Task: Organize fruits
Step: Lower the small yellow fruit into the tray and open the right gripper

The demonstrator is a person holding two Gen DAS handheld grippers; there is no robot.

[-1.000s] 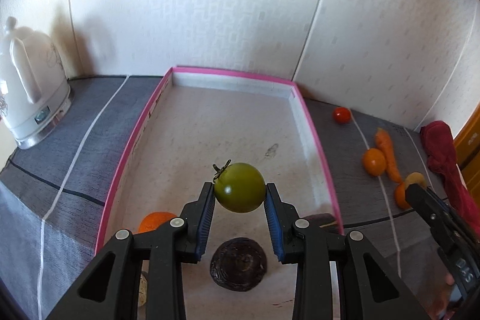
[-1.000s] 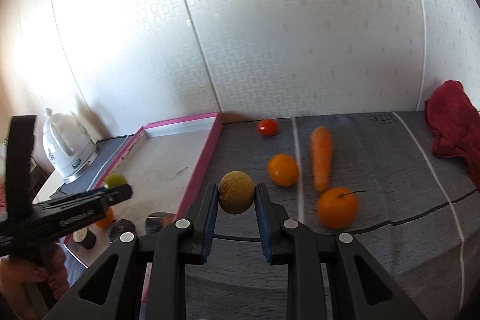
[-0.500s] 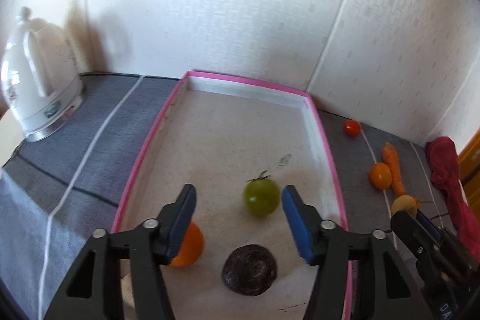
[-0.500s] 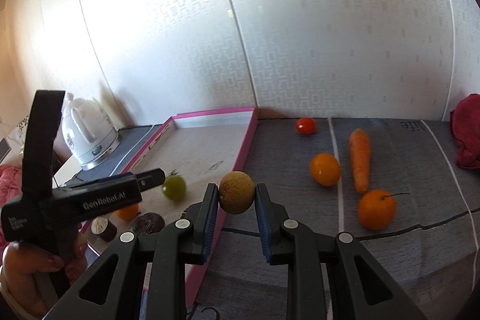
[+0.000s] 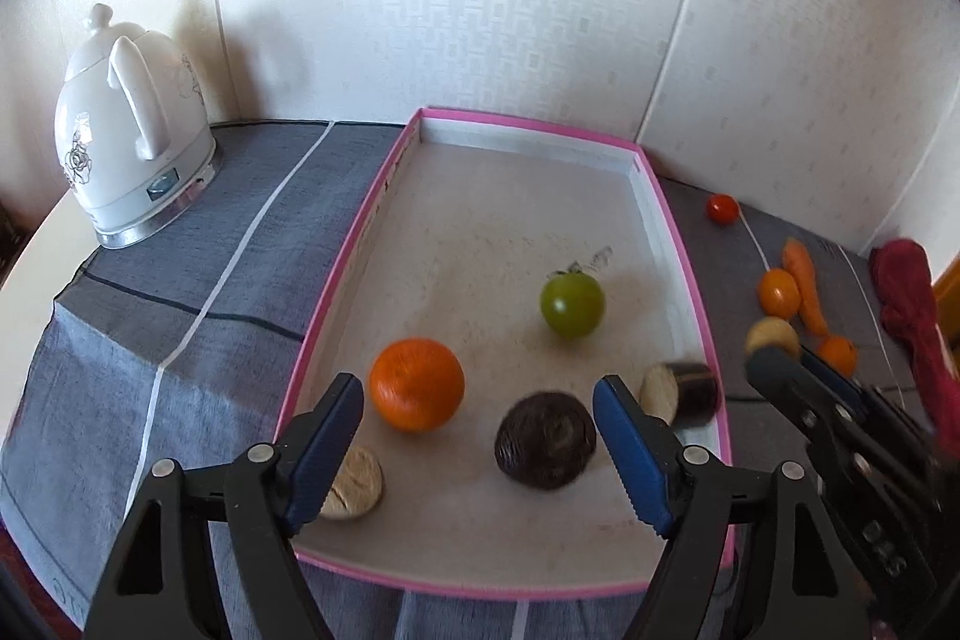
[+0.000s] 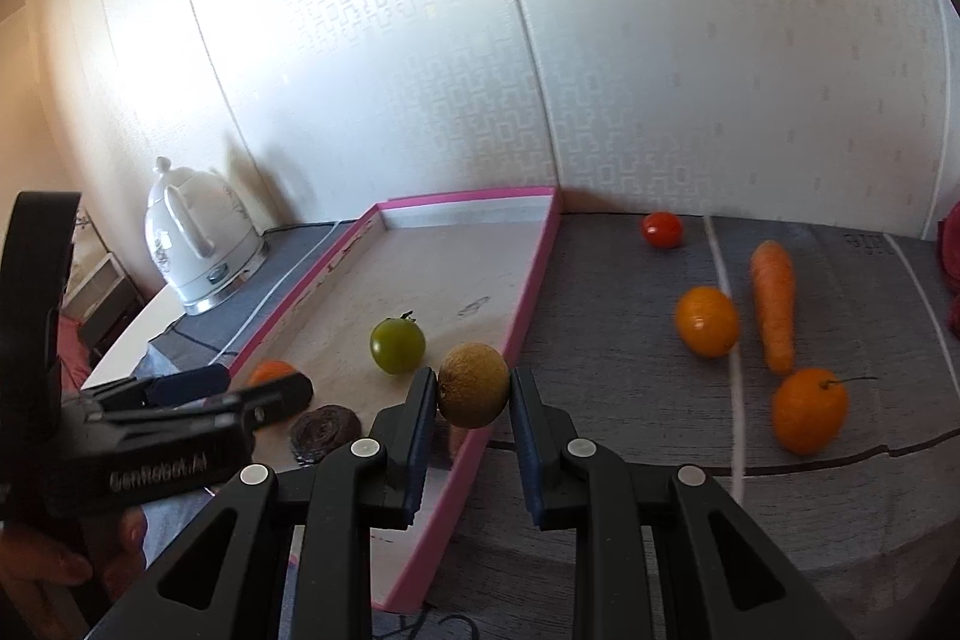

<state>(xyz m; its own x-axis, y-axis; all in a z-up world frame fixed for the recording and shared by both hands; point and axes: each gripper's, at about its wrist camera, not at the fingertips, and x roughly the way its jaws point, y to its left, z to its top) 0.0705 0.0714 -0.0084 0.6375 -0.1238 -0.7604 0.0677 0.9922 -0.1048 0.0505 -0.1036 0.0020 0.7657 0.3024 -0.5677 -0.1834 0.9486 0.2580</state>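
A pink-rimmed tray (image 5: 678, 244) holds a green tomato (image 5: 571, 305), an orange (image 5: 416, 383), a dark round fruit (image 5: 545, 439) and two cut dark pieces (image 5: 681, 393). My left gripper (image 5: 477, 445) is open and empty over the tray's near end. My right gripper (image 6: 469, 397) is shut on a brown kiwi (image 6: 472, 385), held above the tray's right rim (image 6: 528, 292). The green tomato (image 6: 396, 345) shows in the right wrist view too.
On the grey cloth right of the tray lie a red tomato (image 6: 661, 229), a carrot (image 6: 774, 301) and two oranges (image 6: 707, 321) (image 6: 808, 409). A white kettle (image 5: 129, 124) stands left of the tray. A red cloth (image 5: 912, 304) lies far right.
My left gripper let go of the green tomato, which now rests in the tray, then opened wide and drew back. My right gripper carried the kiwi left to the tray's rim.
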